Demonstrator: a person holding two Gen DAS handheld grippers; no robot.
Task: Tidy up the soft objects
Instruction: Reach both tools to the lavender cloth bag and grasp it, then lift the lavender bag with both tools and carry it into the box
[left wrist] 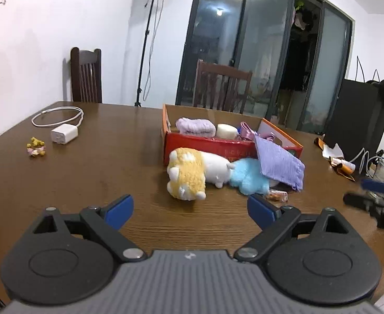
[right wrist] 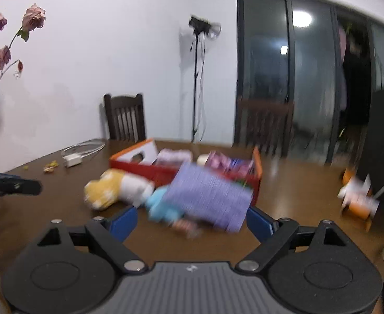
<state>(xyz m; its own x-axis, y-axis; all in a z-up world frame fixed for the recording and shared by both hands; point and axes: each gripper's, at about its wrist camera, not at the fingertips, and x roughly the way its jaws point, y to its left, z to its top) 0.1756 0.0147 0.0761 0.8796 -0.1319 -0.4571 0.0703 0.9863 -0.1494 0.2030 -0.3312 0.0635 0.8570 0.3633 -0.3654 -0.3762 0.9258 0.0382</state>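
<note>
- I found the left gripper (left wrist: 190,210) spread wide, empty; the yellow plush (left wrist: 185,175) lay just ahead.
- My right gripper (right wrist: 191,223) was likewise released; the purple pouch (right wrist: 207,197) leaned on the red box (right wrist: 256,180) ahead.

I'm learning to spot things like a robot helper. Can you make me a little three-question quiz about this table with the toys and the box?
1. True or false: the yellow and white plush toy is lying inside the red box.
2. What hangs over the box's front wall and rests on the blue fluffy toy? A) a sock B) a purple cloth C) a book
3. Fill in: the white charger lies beside a coiled white ____.

Key:
1. False, it lies on the table in front of the box.
2. B
3. cable
</note>
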